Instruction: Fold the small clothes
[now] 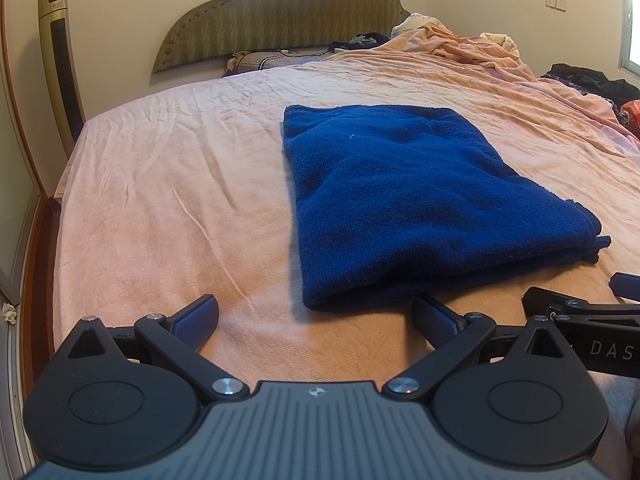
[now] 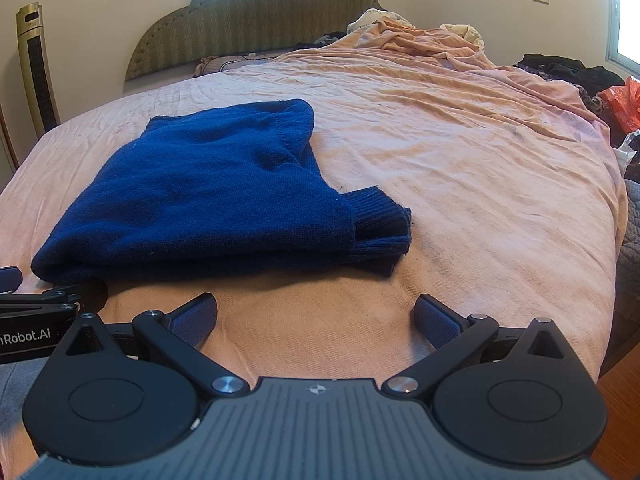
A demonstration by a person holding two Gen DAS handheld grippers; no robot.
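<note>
spread left gripper (image 1: 316, 322); sweater (image 1: 404, 200) lengthwise toward headboard (image 1: 280, 12)

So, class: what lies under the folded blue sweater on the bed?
The blue sweater rests on the pink bedsheet. Whatever lies directly beneath it is covered by the sweater itself.

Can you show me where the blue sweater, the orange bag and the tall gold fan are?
blue sweater (image 2: 208, 196): right wrist view, middle of its folded top.
orange bag (image 2: 624, 102): right wrist view, crinkled plastic side.
tall gold fan (image 1: 60, 64): left wrist view, dark front grille.
</note>
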